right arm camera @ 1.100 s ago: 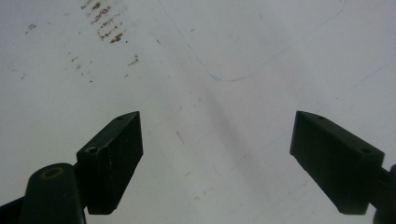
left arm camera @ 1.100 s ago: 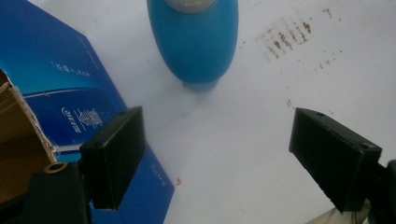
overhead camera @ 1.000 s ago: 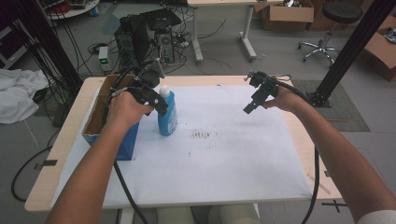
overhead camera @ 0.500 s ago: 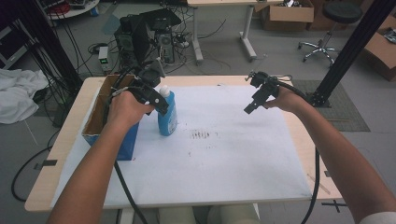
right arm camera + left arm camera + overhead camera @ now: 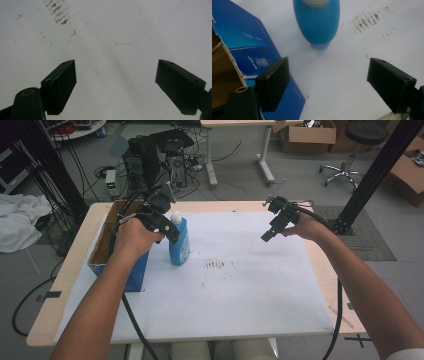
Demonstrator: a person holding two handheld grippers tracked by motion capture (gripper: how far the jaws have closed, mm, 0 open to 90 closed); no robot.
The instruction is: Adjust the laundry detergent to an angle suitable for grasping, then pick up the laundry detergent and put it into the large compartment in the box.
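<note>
Hovering over bottle (image 5: pixel 178 241), left hand-held gripper (image 5: pixel 167 226) has jaws spread wide, nothing between. Bottle upright on worktop (image 5: pixel 260 305), left side, just right of blue box (image 5: pixel 107 257). Right hand-held gripper (image 5: pixel 272 227) also wide open, empty, above far right of worktop, well apart from bottle.

A glossy blue plastic bottle (image 5: pixel 178 242) stands beside a torn cardboard box (image 5: pixel 107 251) on matt white paper (image 5: pixel 240 290).
</note>
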